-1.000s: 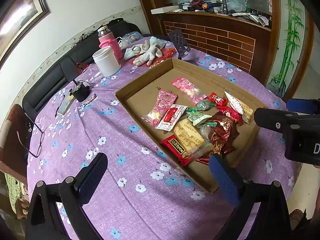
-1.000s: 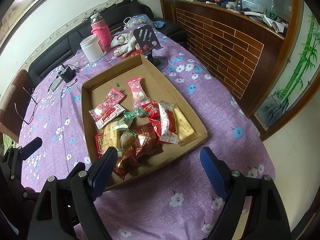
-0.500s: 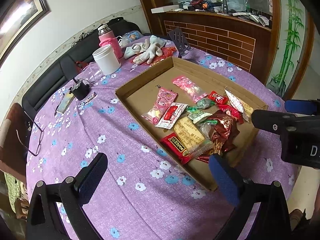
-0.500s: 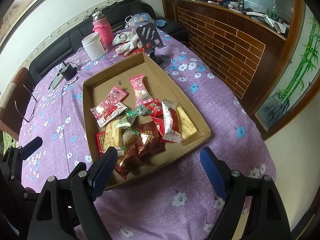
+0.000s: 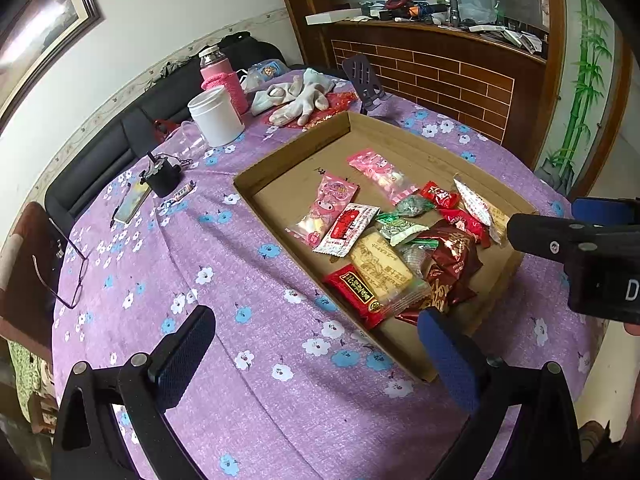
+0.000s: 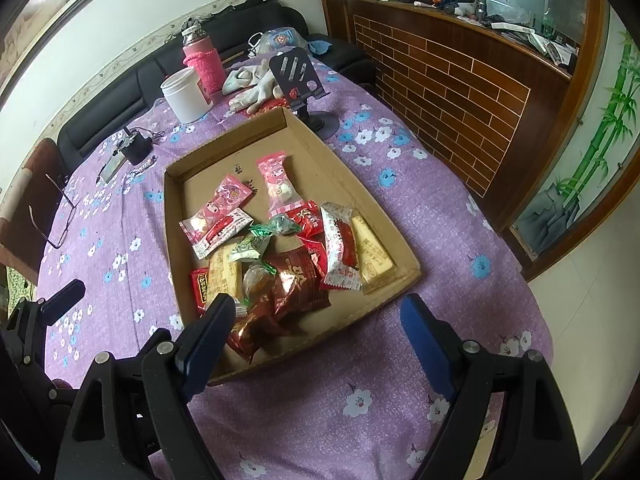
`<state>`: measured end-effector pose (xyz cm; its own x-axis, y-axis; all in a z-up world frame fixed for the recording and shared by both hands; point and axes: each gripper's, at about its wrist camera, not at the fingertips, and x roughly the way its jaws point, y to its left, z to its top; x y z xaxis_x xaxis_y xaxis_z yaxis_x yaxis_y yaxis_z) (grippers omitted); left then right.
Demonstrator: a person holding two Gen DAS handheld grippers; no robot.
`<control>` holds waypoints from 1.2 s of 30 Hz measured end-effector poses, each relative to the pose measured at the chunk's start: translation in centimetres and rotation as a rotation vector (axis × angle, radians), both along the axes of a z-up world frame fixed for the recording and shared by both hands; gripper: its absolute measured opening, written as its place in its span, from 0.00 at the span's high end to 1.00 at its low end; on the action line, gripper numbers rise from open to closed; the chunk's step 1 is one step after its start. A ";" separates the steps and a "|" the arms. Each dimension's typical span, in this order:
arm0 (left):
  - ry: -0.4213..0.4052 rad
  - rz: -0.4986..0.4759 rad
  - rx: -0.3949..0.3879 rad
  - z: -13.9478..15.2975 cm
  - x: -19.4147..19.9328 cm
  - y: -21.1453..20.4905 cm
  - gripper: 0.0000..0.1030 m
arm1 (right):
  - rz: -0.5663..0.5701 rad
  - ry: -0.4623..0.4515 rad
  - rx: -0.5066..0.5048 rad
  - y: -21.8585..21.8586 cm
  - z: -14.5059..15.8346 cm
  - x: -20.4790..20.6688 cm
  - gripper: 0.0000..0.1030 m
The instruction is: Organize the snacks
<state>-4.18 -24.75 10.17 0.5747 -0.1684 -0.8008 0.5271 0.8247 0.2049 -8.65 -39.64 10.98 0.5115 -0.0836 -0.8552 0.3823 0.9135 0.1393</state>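
A shallow cardboard tray (image 5: 288, 152) (image 6: 312, 140) lies on the purple flowered tablecloth and holds several wrapped snacks: two pink packets (image 5: 326, 210) (image 6: 276, 180), a red-and-white packet (image 5: 348, 228), a beige biscuit pack (image 5: 380, 262) (image 6: 374, 256), a red bar (image 5: 356, 288), green candies (image 6: 276, 226) and dark red foil packs (image 5: 452, 256) (image 6: 296, 276). My left gripper (image 5: 316, 356) is open and empty, above the cloth at the tray's near left edge. My right gripper (image 6: 316, 340) is open and empty over the tray's near edge; it also shows at the right of the left wrist view (image 5: 576, 240).
Behind the tray stand a white jar (image 5: 216, 116), a pink flask (image 5: 224, 76), white gloves (image 5: 296, 96) and a dark phone stand (image 6: 298, 76). Glasses (image 5: 60, 264), a small black device (image 5: 162, 178) and a phone lie at the left. A brick-pattern counter (image 6: 452, 80) is at the right.
Both grippers have moved slightly forward toward the tray. The snacks have not moved.
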 end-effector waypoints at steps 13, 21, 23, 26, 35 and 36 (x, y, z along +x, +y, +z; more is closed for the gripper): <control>-0.007 -0.001 0.007 0.0 -0.2 0.0 0.01 | -0.002 -0.003 0.005 -0.2 0.1 0.0 0.19; -0.019 0.004 0.017 0.1 -0.4 0.0 0.01 | 0.004 -0.009 0.002 -0.1 0.1 -0.2 0.19; -0.017 0.008 0.019 0.0 -0.4 0.0 0.01 | 0.003 -0.009 0.003 -0.1 0.1 -0.3 0.19; -0.021 0.011 0.021 0.1 -0.5 0.0 0.01 | 0.002 -0.019 0.005 0.0 0.3 -0.4 0.19; -0.029 0.027 0.020 0.2 -0.6 -0.1 0.01 | 0.028 -0.023 0.002 0.2 0.4 0.0 0.19; -0.028 0.030 0.021 0.2 -0.5 0.0 0.01 | 0.029 -0.023 0.002 0.1 0.4 0.1 0.19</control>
<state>-4.71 -24.80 10.36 0.6019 -0.1346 -0.7872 0.4961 0.8354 0.2365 -8.60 -39.53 11.36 0.5334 -0.0669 -0.8432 0.3521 0.9239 0.1495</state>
